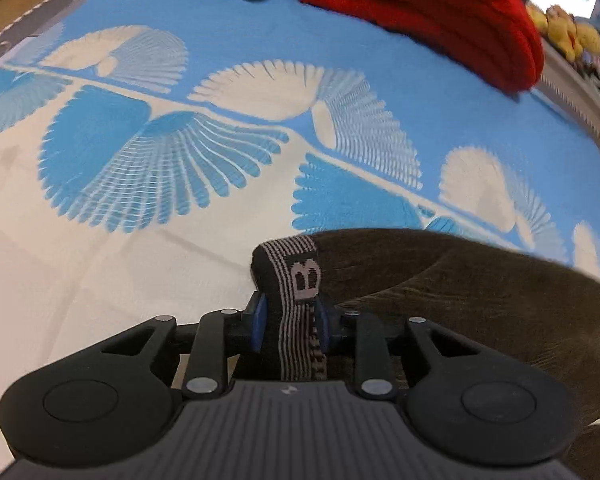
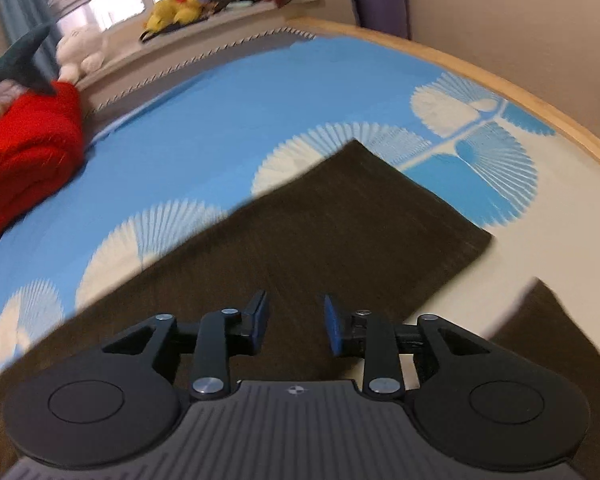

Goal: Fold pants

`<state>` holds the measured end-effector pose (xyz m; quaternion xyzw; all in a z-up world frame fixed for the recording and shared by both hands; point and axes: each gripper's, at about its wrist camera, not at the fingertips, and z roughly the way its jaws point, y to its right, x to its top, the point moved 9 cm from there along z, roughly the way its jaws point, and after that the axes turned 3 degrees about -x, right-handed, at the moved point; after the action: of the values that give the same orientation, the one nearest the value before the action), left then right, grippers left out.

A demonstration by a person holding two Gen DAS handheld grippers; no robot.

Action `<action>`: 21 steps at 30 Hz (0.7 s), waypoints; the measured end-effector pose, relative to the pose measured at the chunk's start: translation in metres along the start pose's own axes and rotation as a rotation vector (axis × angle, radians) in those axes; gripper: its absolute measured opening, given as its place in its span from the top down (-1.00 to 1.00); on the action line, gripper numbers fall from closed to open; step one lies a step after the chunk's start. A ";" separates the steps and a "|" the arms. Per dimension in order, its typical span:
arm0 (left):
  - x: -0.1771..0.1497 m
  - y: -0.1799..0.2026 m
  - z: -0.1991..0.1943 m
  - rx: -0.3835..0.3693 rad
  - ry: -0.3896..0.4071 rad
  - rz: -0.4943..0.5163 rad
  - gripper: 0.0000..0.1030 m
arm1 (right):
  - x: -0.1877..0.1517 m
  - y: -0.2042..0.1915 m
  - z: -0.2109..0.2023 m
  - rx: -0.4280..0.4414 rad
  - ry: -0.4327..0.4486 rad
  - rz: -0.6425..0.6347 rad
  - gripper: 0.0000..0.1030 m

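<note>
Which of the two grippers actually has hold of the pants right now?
The left gripper: its blue fingers clamp the striped waistband of the dark pants. The right gripper hangs open above the pants leg, with nothing between its fingers.

Left camera sits low, close over the bed (image 1: 228, 32), looking steeply down past its fingers (image 1: 260, 320). Right camera rides higher, facing the windowsill (image 2: 220, 36). Both catch the red blanket (image 1: 440, 16) and dark pants (image 2: 320, 232).

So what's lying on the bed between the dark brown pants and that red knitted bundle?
Nothing: in the right wrist view only bare blue-and-white patterned bedsheet separates the dark brown pants from the red knitted bundle.
</note>
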<state>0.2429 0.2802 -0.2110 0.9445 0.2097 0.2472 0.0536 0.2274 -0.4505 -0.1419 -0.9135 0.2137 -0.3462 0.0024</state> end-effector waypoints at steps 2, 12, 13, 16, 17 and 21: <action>-0.003 0.001 -0.022 -0.039 0.013 -0.019 0.32 | -0.008 0.011 -0.024 0.006 0.021 -0.056 0.22; -0.090 -0.029 -0.096 -0.073 -0.161 0.013 0.04 | -0.059 0.054 -0.091 0.041 0.034 -0.133 0.10; -0.103 -0.031 -0.094 -0.074 -0.175 0.009 0.00 | -0.060 0.054 -0.098 0.051 0.049 -0.146 0.10; -0.141 -0.041 -0.079 -0.019 -0.245 0.068 -0.02 | -0.060 0.054 -0.115 0.038 0.104 -0.191 0.04; -0.149 -0.043 -0.075 0.010 -0.271 0.107 -0.02 | -0.061 0.055 -0.118 0.027 0.112 -0.188 0.04; -0.158 -0.046 -0.071 0.050 -0.260 0.232 -0.06 | -0.058 0.062 -0.131 0.029 0.134 -0.119 0.04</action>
<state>0.0662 0.2553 -0.2285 0.9874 0.0966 0.1222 0.0277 0.0814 -0.4652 -0.0880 -0.8991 0.1538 -0.4094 -0.0191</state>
